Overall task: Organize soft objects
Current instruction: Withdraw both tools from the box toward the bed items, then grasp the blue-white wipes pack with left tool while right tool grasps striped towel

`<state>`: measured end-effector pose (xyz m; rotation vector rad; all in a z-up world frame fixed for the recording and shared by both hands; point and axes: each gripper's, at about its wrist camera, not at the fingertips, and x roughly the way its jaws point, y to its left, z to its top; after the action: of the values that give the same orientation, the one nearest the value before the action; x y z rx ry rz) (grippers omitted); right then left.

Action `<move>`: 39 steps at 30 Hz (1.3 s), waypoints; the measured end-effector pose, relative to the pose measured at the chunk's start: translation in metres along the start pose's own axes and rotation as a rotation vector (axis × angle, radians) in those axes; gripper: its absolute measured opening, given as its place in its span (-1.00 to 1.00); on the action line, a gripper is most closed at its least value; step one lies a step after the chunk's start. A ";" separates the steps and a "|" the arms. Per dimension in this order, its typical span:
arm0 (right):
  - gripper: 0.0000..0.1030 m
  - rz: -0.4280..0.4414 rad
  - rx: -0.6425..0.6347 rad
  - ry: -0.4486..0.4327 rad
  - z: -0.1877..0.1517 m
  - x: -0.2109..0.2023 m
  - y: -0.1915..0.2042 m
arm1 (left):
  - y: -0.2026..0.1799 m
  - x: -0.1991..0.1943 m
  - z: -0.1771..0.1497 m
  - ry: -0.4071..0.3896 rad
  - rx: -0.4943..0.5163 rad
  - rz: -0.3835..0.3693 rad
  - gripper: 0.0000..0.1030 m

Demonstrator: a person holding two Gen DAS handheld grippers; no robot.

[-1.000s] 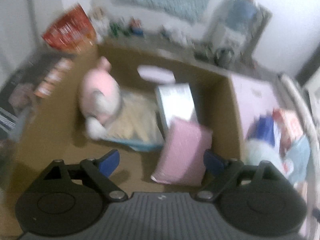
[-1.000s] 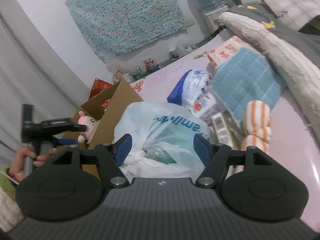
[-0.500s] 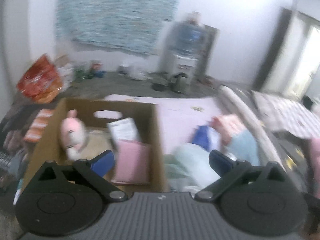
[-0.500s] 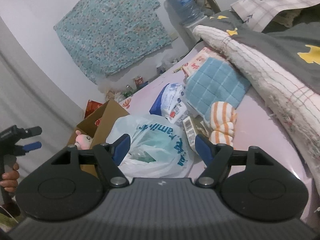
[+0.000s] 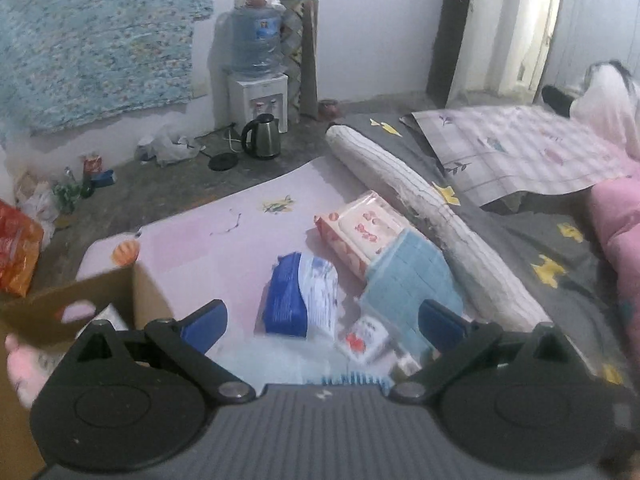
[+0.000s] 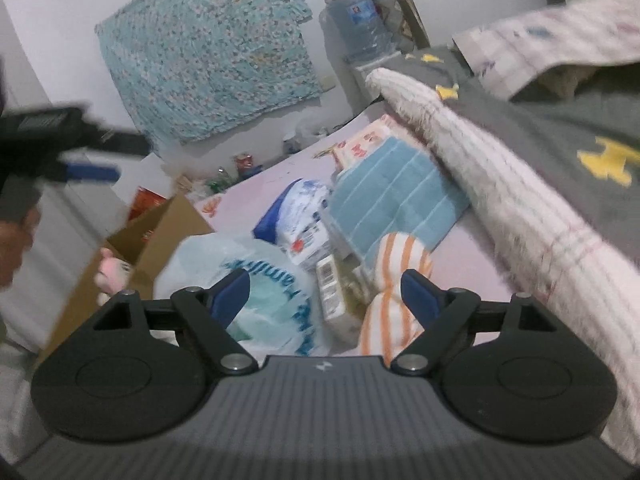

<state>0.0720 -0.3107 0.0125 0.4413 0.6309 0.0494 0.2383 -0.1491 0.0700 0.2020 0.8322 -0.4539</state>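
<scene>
My left gripper (image 5: 322, 322) is open and empty above the pink bed sheet, over a blue-and-white pack (image 5: 300, 300), a small red-and-white pack (image 5: 362, 338), a light blue cloth (image 5: 408, 280) and a pink tissue pack (image 5: 360, 232). The cardboard box (image 5: 80, 304) with a pink plush (image 5: 24, 364) is at its left. The jaws of my right gripper (image 6: 324, 294) are opening with nothing pressed between them. It hovers over a white plastic bag (image 6: 256, 292), a barcode box (image 6: 332, 288) and an orange-striped cloth (image 6: 396, 280). The left gripper (image 6: 92, 172) shows at upper left of the right wrist view.
A rolled white blanket (image 5: 420, 208) and a grey star-print blanket (image 5: 540, 248) border the items on the right. On the floor beyond the bed stand a water dispenser (image 5: 258, 80) and a kettle (image 5: 262, 136). An orange bag (image 5: 16, 252) lies left of the box.
My left gripper swung from above the box's inside to the right, over the items on the bed. My right gripper edged toward the striped cloth and its jaws widened.
</scene>
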 end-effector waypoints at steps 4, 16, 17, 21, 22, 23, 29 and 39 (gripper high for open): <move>0.61 -0.018 -0.016 0.007 0.003 0.019 -0.007 | -0.001 0.051 0.020 0.063 0.017 0.027 0.98; 0.61 -0.012 0.043 0.041 0.005 0.049 -0.040 | 0.007 0.220 0.030 0.392 0.015 0.021 0.98; 0.61 -0.011 0.045 0.042 0.006 0.049 -0.042 | 0.007 0.229 0.028 0.407 0.025 0.026 0.98; 0.61 -0.012 0.051 0.045 0.005 0.050 -0.047 | 0.008 0.260 0.020 0.461 0.051 0.065 0.99; 0.61 -0.015 0.053 0.047 0.005 0.050 -0.049 | 0.009 0.267 0.018 0.476 0.048 0.068 0.98; 0.61 -0.017 0.054 0.048 0.004 0.050 -0.050 | 0.010 0.273 0.015 0.490 0.041 0.071 0.98; 0.61 -0.040 0.069 0.058 0.002 0.053 -0.059 | 0.024 0.280 0.016 0.481 -0.061 0.060 0.81; 0.61 -0.040 0.093 0.059 -0.001 0.048 -0.071 | 0.028 0.258 0.023 0.389 -0.128 0.059 0.50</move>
<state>0.1038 -0.3659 -0.0439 0.5183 0.7021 -0.0050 0.4173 -0.2118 -0.1087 0.1988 1.2290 -0.3071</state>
